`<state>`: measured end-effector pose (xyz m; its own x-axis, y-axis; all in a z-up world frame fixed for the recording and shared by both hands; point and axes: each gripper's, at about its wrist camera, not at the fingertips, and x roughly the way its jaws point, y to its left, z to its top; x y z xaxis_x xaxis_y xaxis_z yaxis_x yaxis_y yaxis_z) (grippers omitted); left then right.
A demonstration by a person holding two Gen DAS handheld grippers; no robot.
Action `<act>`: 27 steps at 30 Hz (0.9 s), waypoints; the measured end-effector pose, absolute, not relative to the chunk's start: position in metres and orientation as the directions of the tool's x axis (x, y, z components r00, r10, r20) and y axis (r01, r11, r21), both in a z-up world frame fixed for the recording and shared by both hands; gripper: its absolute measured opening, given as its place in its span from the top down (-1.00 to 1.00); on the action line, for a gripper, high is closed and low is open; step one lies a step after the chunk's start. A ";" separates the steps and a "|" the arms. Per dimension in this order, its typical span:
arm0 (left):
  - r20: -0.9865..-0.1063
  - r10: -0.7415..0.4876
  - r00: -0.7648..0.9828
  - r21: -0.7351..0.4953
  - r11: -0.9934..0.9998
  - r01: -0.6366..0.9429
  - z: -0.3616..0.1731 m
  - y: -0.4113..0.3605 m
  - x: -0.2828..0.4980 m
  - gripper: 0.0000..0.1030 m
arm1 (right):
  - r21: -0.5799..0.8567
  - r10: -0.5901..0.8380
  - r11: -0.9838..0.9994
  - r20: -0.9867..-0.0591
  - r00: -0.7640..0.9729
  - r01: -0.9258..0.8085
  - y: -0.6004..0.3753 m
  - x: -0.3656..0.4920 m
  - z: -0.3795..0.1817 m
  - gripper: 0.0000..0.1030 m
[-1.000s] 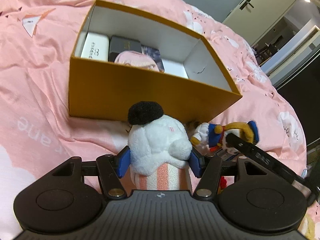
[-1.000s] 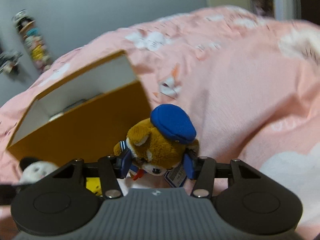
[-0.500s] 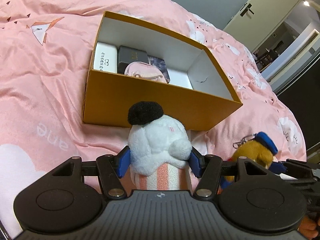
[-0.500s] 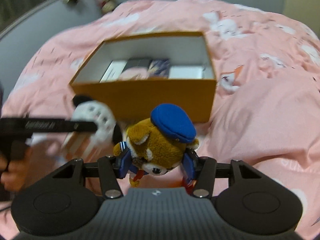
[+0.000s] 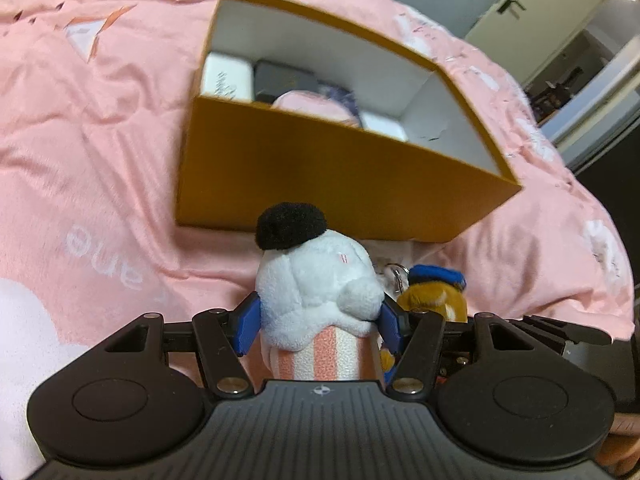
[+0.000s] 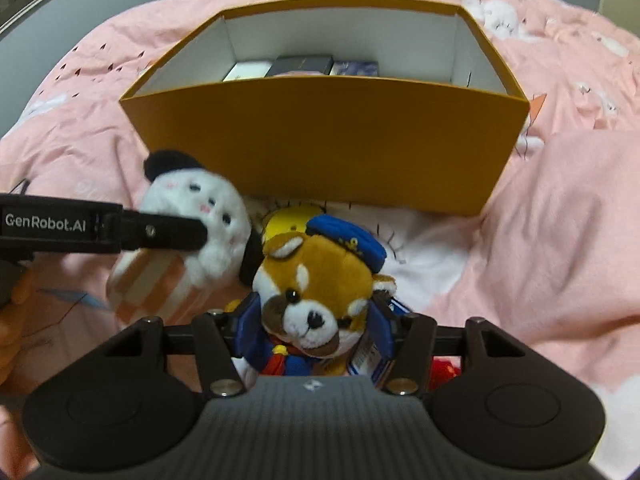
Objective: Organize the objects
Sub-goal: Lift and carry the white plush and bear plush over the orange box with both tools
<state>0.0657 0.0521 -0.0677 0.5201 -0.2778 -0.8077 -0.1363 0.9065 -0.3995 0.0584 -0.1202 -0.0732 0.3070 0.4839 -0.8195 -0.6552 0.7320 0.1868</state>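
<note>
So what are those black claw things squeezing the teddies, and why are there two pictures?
They are hand-held grabbers, one in each of a person's hands, each with a camera looking along its two fingers, so each picture is one grabber's view. The left gripper holds a white plush with a black hat. The right gripper has a brown plush in a blue cap between its jaws, which have just been opening a little. Both hang over a pink bedspread, in front of an open orange box with small boxes inside.
</note>
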 end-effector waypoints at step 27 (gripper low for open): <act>-0.896 -0.122 0.427 -0.191 0.974 -0.122 -0.066 0.041 0.057 -0.44 | 0.268 0.496 0.765 -0.825 0.270 -0.586 -0.123 0.052 -0.104 -0.33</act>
